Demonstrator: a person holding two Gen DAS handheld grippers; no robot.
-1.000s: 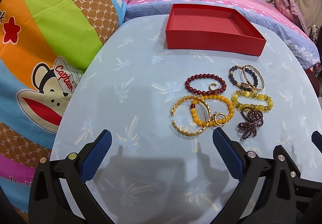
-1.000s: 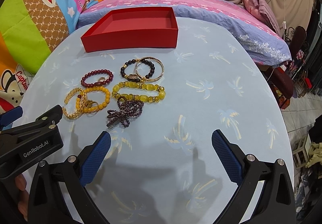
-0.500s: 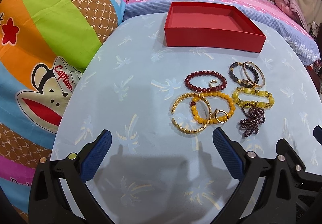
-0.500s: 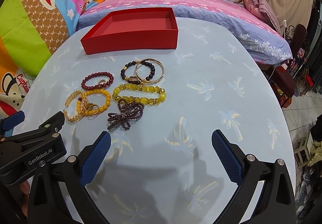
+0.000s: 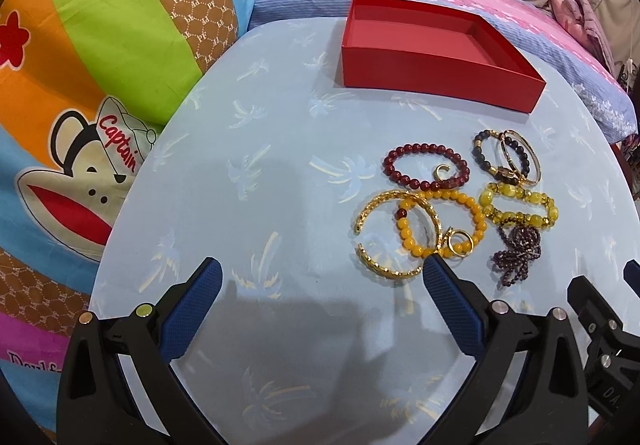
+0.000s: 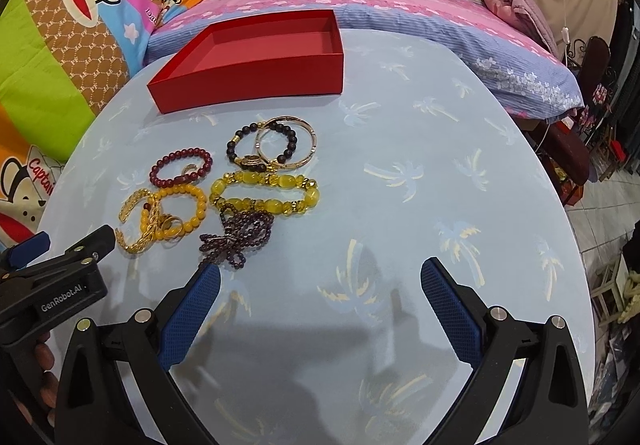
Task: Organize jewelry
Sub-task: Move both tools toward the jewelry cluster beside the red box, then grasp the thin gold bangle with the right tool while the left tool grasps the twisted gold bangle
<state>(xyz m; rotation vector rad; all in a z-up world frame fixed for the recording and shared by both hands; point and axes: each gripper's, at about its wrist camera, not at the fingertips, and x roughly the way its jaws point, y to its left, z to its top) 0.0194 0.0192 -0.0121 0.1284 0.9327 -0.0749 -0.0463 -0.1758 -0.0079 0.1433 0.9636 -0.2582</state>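
An empty red box stands at the far side of the round light-blue table. In front of it lies a cluster of jewelry: a dark red bead bracelet, a gold open bangle, an orange bead bracelet with gold rings, a yellow stone bracelet, a black bead bracelet with a gold bangle, and a purple bead tassel. My left gripper is open, just short of the gold bangle. My right gripper is open, just right of the tassel.
Colourful monkey-print cushions crowd the table's left edge. A pink and blue striped bedspread lies behind the box. Furniture and clutter stand beyond the table's right edge. The left gripper's body shows in the right wrist view.
Both grippers have drawn back and risen slightly, so the jewelry sits a little farther ahead. Both stay open. Nothing on the table has moved.
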